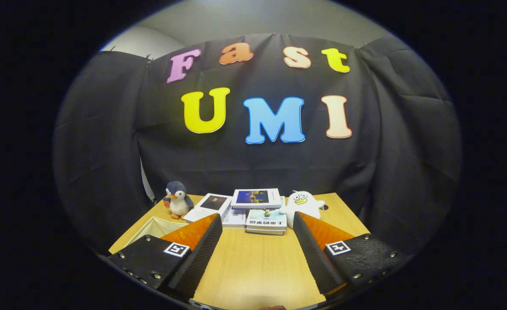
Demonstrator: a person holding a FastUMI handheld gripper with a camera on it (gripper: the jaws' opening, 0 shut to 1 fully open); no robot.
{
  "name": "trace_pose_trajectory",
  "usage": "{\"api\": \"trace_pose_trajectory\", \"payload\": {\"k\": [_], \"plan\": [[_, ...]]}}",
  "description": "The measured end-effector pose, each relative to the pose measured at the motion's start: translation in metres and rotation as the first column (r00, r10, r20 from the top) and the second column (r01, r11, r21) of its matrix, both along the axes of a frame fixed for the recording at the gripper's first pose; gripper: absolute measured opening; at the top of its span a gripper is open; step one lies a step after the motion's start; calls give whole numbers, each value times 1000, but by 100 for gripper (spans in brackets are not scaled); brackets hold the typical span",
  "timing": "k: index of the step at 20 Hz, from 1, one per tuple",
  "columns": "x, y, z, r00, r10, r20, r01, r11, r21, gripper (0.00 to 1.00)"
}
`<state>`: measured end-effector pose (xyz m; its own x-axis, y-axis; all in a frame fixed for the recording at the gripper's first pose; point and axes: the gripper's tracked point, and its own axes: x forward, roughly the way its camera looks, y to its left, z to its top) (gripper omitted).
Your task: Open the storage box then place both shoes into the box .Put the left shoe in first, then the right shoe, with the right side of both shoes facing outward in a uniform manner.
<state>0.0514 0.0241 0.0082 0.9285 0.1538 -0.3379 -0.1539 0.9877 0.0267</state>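
My gripper [258, 224] is held above the wooden table [253, 262], its two fingers spread wide apart with nothing between them. Beside and partly behind the left finger [202, 245], a pale box-like corner [150, 228] with a light lining shows at the table's left side; most of it is hidden, so I cannot tell what it is. Bare table top lies between the fingers.
At the back of the table stand a plush penguin [177, 200], a loose pile of books [253, 209] and a white plush toy [301, 204] just beyond the right finger. Black cloth walls close in the table on three sides.
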Motion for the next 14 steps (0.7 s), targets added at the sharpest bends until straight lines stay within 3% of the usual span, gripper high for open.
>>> {"api": "trace_pose_trajectory", "payload": {"k": [6, 14], "plan": [[-6, -29, 19, 992, -48, 116, 43, 998, 42, 99], [-7, -34, 32, 982, -44, 186, 36, 998, 49, 99]]}}
